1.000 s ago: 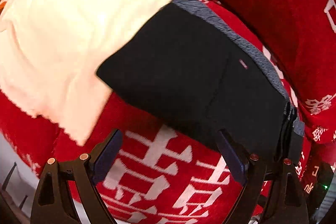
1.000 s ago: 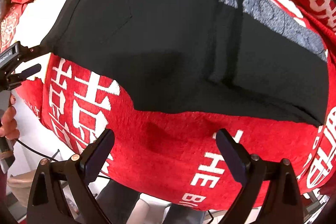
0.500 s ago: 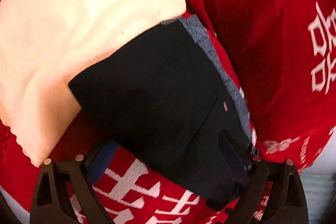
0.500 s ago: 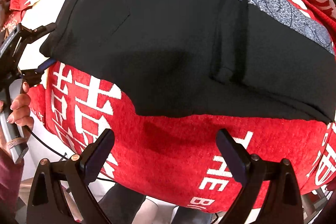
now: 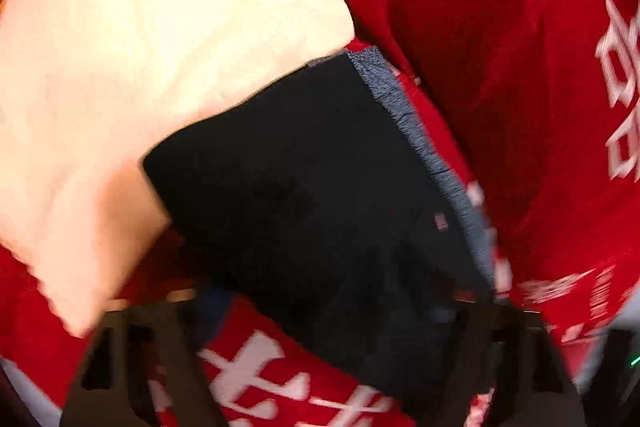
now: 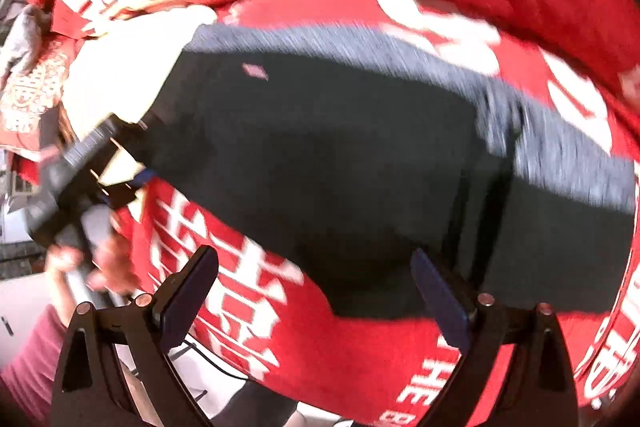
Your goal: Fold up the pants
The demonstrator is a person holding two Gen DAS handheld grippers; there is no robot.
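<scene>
Both grippers spread wide: left gripper (image 5: 332, 311) straddles the black pants' (image 6: 340, 163) corner, right gripper (image 6: 316, 291) hovers released at their near edge.

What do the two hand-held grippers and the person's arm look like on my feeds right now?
The right hand-held gripper has a black angular frame with small round metal studs and two flat dark-blue fingers. The left hand-held gripper looks the same build but is motion-blurred; from the right wrist view it is a black body on a grey handle. The bare left hand wears a pink sleeve; a thin black cable hangs nearby.
</scene>
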